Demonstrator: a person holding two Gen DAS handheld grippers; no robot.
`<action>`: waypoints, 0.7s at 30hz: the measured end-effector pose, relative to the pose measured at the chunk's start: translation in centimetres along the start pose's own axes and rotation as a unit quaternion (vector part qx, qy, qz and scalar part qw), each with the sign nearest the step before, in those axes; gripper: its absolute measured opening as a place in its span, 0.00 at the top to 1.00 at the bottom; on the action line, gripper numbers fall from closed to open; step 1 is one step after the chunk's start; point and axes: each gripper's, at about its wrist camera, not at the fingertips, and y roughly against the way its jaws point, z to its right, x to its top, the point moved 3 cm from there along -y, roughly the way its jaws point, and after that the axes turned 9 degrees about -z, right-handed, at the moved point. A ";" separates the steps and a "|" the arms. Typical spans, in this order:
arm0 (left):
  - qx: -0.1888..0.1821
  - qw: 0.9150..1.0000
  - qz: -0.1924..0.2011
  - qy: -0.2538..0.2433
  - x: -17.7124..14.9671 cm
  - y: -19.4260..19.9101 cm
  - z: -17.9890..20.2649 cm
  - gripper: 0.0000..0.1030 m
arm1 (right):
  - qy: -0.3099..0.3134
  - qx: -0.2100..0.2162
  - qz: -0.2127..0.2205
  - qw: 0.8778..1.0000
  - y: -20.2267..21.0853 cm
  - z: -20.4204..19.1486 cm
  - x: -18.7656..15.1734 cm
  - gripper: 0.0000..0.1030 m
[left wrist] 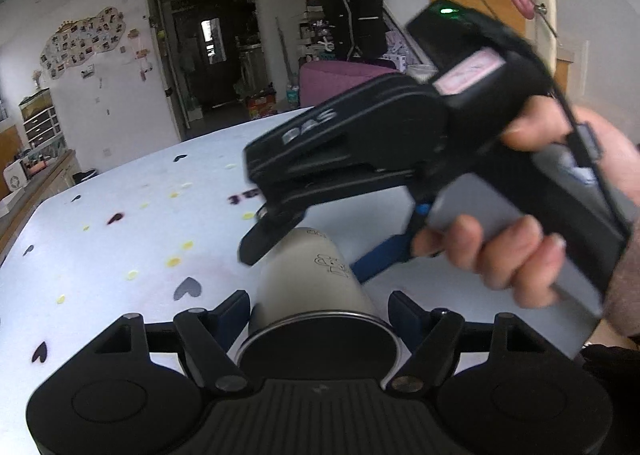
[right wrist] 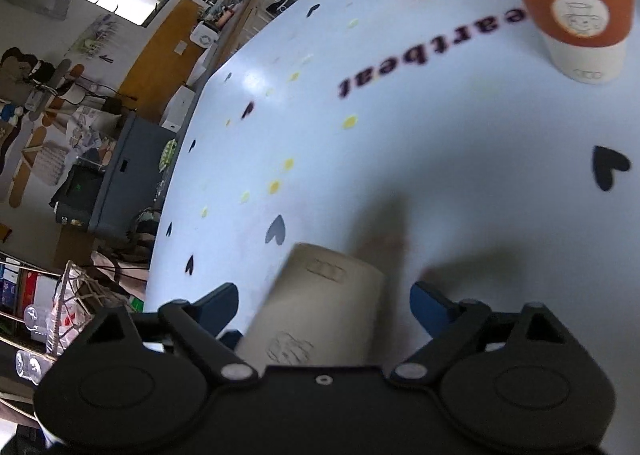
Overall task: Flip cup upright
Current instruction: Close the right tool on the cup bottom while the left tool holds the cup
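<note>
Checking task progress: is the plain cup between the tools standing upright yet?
No, the plain cup lies on its side on the table, rim facing the left camera.

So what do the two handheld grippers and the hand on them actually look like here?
Both are black plastic with blue fingers. The right gripper, seen from the left one, has white "DAS" lettering, a pink label, a green light, a grey handle, a black cable and a bare hand. The left gripper shows round pivot housings, silver screws and a ribbed centre.

1. Two cups: one plain cup (right wrist: 324, 307) lying between the right gripper's (right wrist: 324, 309) fingers, one orange-sleeved cup (right wrist: 572, 7) standing far ahead of it.
2. Two grippers, counting the left gripper (left wrist: 320, 313).
3. One table (right wrist: 400, 159).
</note>
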 end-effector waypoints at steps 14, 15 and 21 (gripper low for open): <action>-0.050 0.996 0.067 0.010 -0.5 0.4 2.1 0.26 | 0.215 -0.102 0.143 0.961 6.7 -3.3 -3.5 0.37; -0.055 0.996 0.071 0.014 -0.6 0.3 2.1 0.26 | 0.234 -0.109 0.156 0.954 7.3 -3.6 -4.0 0.37; -0.064 0.993 0.092 0.023 -1.1 0.4 2.4 0.26 | 0.293 -0.121 0.176 0.932 9.1 -4.0 -5.9 0.38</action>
